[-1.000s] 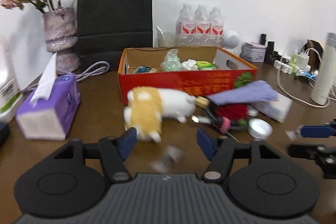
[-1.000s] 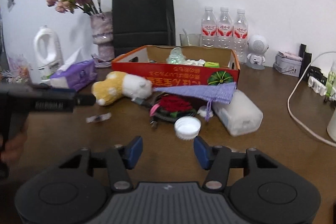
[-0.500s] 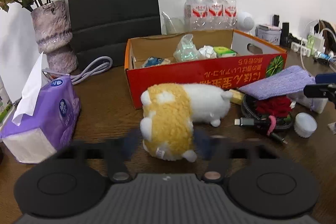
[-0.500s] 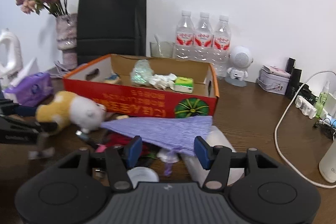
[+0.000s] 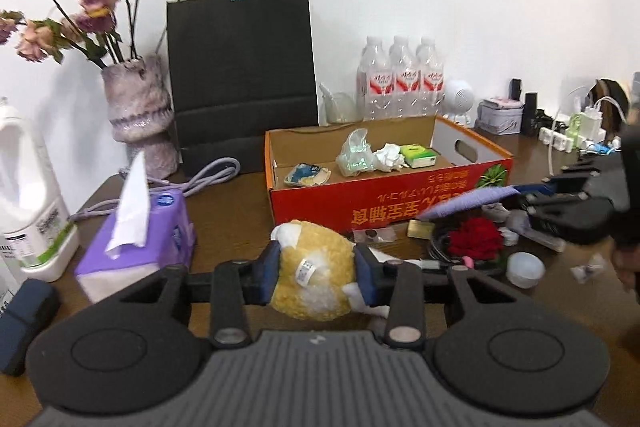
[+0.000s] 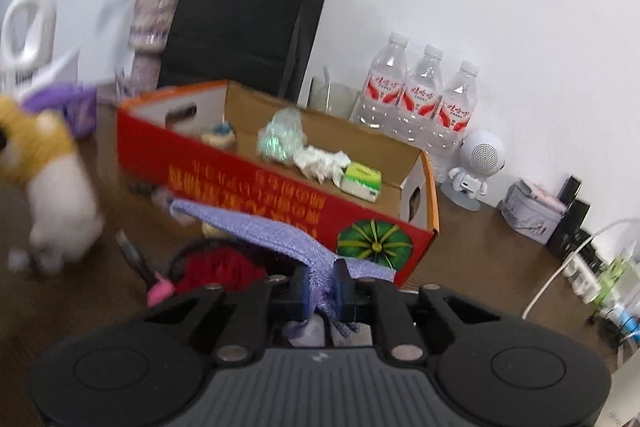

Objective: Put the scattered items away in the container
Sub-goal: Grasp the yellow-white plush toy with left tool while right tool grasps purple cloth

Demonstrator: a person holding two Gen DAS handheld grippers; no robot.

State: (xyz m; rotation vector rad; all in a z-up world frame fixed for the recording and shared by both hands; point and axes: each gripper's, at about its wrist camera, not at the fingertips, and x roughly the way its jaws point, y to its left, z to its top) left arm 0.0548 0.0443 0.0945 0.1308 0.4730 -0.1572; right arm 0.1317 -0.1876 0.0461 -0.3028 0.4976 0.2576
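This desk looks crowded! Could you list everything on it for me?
box: one, red cardboard, mid-desk, holding wrappers
stuffed toy: one, yellow and white, in front of the box
cloth: one, purple, right of the toy
paper bag: one, black, by the wall
water bottles: three, clear, behind the box
tissue pack: one, purple, left
vase: one, with pink flowers, left
left tool: clamping the toy
right tool: pinching the cloth

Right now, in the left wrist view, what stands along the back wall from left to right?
Flower vase → black paper bag → three water bottles → small white robot-shaped speaker → power strip with plugs.
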